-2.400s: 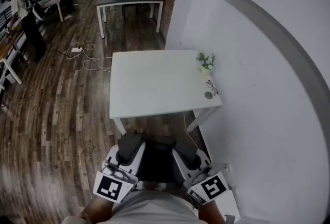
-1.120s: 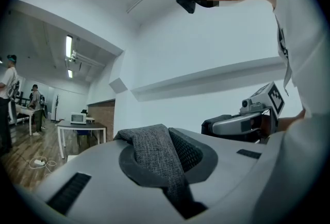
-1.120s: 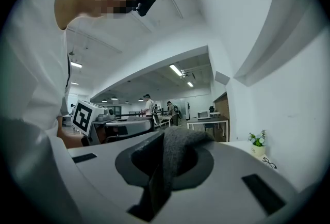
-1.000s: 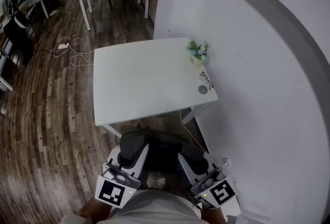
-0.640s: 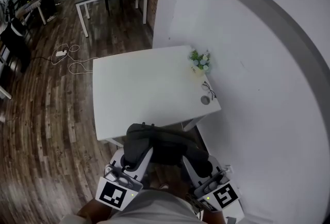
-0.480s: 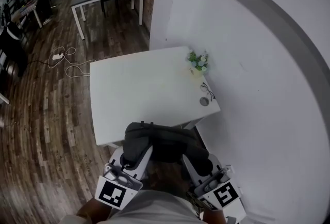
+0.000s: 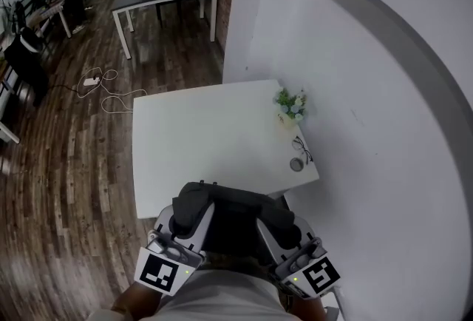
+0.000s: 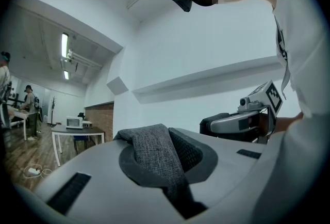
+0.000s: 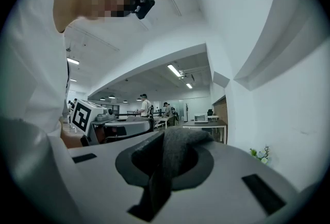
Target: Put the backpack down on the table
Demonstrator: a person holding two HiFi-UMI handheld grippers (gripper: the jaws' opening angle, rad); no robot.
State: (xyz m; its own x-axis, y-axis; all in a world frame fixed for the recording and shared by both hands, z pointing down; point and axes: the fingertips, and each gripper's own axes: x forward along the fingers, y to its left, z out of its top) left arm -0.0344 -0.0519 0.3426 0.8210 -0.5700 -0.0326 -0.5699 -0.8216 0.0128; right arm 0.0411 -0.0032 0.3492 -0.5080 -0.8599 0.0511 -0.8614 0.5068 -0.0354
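Head view: a dark grey backpack [image 7: 235, 214] hangs at lower centre, between the left claw [image 7: 189, 214] and the right claw [image 7: 275, 226]. Its far side overlaps the near edge of the white bench [image 7: 199, 134]. Each claw is pressed together, pinching a grey fabric strap [image 8: 154, 158] of the backpack, one strap per claw. The bag looks carried, not yet set down.

To do this step well, bring both claws forward level and together over the bare middle of the bench. Lower until the base rests, and only then let go. Stay clear of the flower pot [image 7: 290, 106] and glasses [image 7: 304, 150] at the bench's right edge.
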